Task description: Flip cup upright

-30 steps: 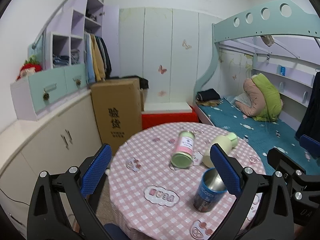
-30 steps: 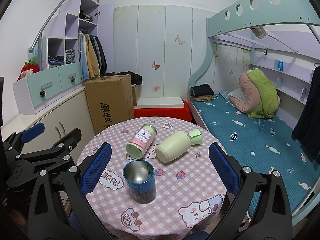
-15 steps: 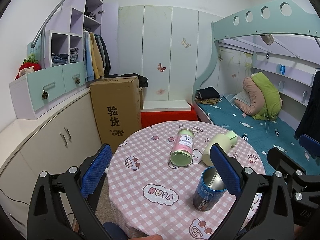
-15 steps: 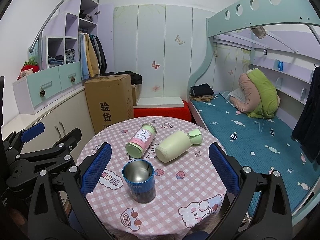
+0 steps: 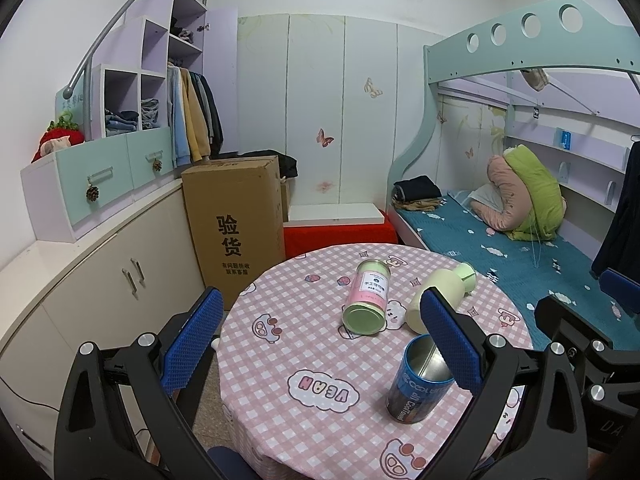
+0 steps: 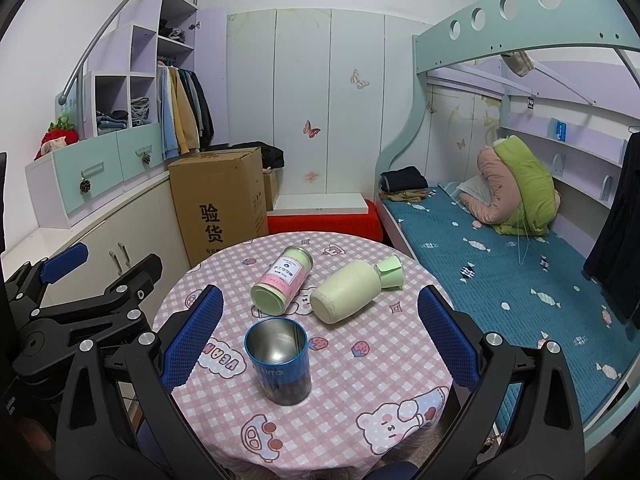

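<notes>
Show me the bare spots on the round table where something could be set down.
Free patches: the near right edge of the table, right of the blue cup; and the left side, left of the pink jar. Crowded: the centre, where the jar, green bottle and cup cluster.

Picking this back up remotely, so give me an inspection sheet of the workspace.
Surface: round table, pink checked cloth.
Job's things: blue cup upright, mouth up; pink-labelled jar and pale green bottle lying on their sides.
Clutter: nothing seen.
Grippers: left gripper and right gripper open, empty, above the table.
Cables: black cable along the cabinet.
Surroundings: cardboard box, bunk bed.
</notes>
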